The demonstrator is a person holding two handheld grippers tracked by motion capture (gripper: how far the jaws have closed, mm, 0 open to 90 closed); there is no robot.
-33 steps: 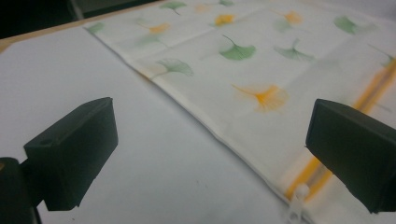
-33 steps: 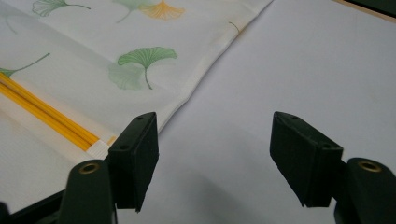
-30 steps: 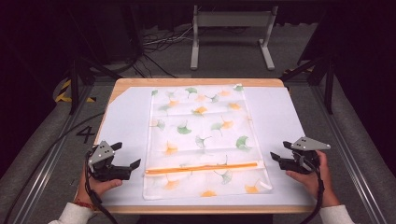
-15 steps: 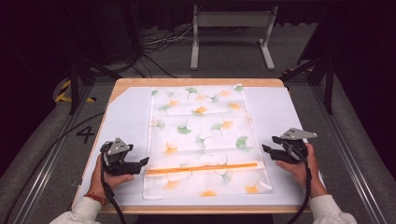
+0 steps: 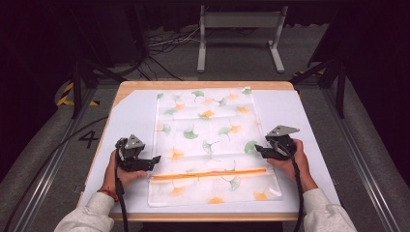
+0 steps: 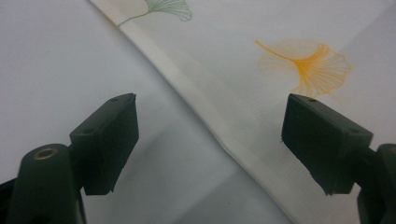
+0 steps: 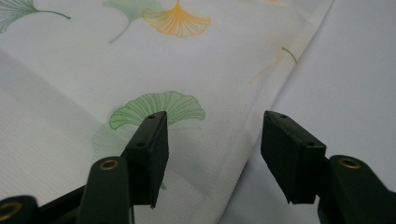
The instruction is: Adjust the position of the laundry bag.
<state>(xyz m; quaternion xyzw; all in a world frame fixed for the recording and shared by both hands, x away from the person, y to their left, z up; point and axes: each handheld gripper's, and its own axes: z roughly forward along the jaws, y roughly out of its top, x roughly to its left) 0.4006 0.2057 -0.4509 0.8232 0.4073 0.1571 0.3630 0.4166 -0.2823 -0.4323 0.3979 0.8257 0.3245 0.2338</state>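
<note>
Ginkgo-print cloth (image 5: pixel 208 145): flat mid-bench. Left tool (image 5: pixel 153 160) and right tool (image 5: pixel 259 149), previously outboard, now straddle its side hems, unclenched, jaws narrowing; grasp judged imminent.

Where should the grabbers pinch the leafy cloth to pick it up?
Probably at its two side hems. The leafy cloth lies flat, so only its edges offer a lip. The left gripper comes in from the left edge, the right gripper from the right, both open.

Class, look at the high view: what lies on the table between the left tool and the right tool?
Between the left tool and the right tool lies the leaf-printed cloth, spread flat, with an orange stripe across it just nearer the person.
</note>
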